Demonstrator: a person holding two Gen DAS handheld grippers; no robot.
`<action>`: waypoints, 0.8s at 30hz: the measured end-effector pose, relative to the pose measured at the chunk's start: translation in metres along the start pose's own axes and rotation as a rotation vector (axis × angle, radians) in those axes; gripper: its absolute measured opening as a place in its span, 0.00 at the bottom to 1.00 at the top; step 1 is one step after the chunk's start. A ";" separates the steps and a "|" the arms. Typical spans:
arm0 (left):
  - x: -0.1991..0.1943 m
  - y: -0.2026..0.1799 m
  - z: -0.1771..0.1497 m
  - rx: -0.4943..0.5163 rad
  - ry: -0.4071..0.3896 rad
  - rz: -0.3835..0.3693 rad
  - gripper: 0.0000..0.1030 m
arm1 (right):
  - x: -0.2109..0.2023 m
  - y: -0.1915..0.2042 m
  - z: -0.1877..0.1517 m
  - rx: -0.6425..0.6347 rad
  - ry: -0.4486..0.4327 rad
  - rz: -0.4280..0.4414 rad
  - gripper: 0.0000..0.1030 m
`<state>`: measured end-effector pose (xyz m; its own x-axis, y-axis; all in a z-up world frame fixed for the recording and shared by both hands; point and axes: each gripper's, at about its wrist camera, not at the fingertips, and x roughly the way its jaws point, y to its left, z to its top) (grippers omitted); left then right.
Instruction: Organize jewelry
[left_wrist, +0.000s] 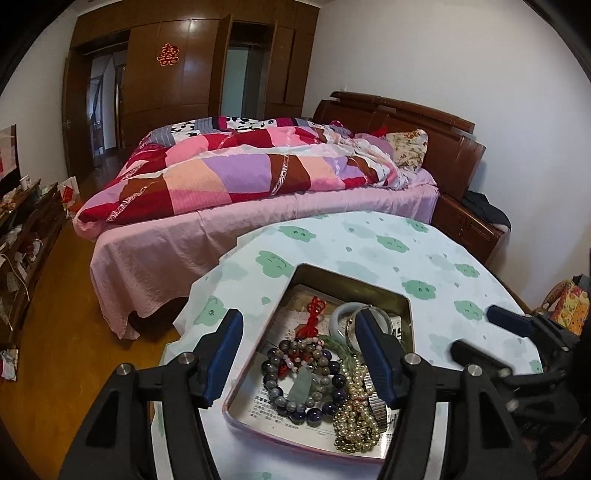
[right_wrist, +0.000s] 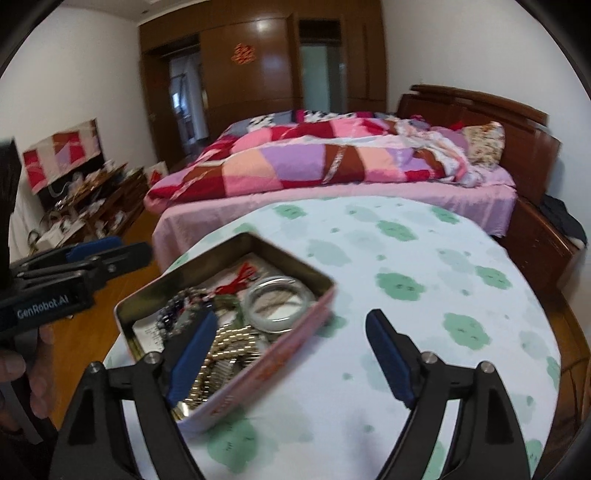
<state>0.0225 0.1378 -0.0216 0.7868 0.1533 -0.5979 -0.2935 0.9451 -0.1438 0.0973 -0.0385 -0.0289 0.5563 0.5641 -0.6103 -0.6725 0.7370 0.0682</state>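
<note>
Both tongs stand with jaws apart and nothing between them: the left gripper (left_wrist: 301, 354) hangs over the near end of the tin (left_wrist: 391, 291), and the right gripper (right_wrist: 291, 354) straddles the tin's right wall (right_wrist: 258, 373), one finger over the jewelry and one over bare cloth.

By my reading the sorting looks largely done. A dark bead bracelet (left_wrist: 295, 384), a pearl strand (left_wrist: 356, 410), a pale bangle (left_wrist: 360, 319) and a red knotted cord (left_wrist: 314, 314) all lie heaped in the tin, and no loose piece shows on the tablecloth (right_wrist: 424, 295). Untangling or closing may remain; no lid is visible.

White cloth with green cloud prints covers the round table. Beyond it are a bed (left_wrist: 258, 236) with a patchwork quilt, dark wardrobes at the far wall, and cluttered shelves far left.
</note>
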 end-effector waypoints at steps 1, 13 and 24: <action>-0.001 0.001 0.000 -0.002 -0.002 0.002 0.62 | -0.003 -0.004 0.001 0.014 -0.010 -0.010 0.85; -0.012 -0.002 0.005 0.013 -0.040 0.014 0.62 | -0.025 -0.024 0.003 0.095 -0.084 -0.066 0.90; -0.015 0.004 0.008 -0.001 -0.048 0.018 0.62 | -0.028 -0.024 0.003 0.087 -0.086 -0.071 0.91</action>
<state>0.0139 0.1411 -0.0071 0.8063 0.1841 -0.5621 -0.3083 0.9419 -0.1337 0.0998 -0.0710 -0.0113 0.6428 0.5367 -0.5466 -0.5874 0.8033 0.0979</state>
